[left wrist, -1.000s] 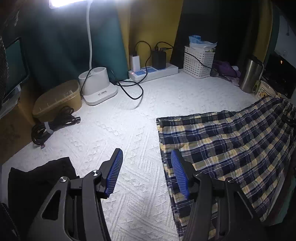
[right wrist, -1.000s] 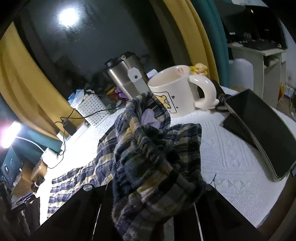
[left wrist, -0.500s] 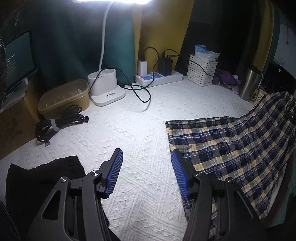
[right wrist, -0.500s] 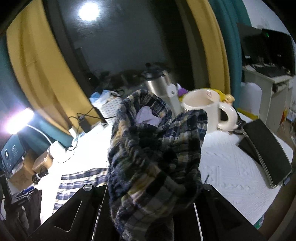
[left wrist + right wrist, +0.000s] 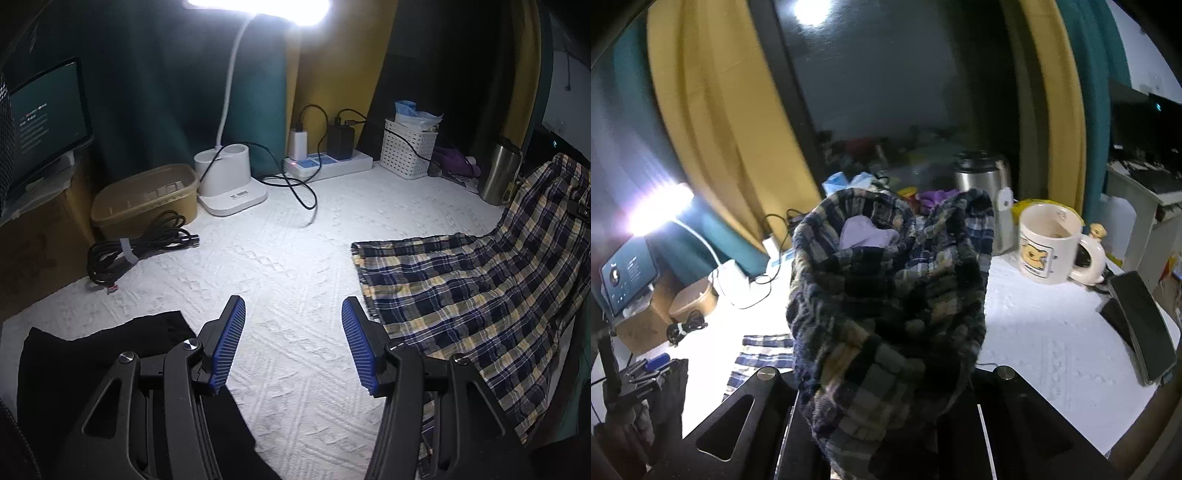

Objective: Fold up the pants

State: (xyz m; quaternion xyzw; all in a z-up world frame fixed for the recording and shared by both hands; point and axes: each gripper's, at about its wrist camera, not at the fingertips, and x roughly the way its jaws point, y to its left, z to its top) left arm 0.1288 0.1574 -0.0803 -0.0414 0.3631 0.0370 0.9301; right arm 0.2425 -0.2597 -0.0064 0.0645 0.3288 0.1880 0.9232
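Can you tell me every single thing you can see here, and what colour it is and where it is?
plaid cloth pants: one, navy, yellow and white, one end flat on the cover, other end lifted
textured table cover: one, white, under everything
black cloth: one, near left edge
coiled cable: one, black, beside tan tub
tan plastic tub: one, back left
desk lamp: one, white, lit, at back
power strip: one, white, by curtain
perforated basket: one, white, back right
steel flask: one, silver, behind pants
cartoon mug: one, cream, right side
flat tablet: one, black, right edge
left tool: blue pads, open, empty
right tool: black, shut on bunched pants
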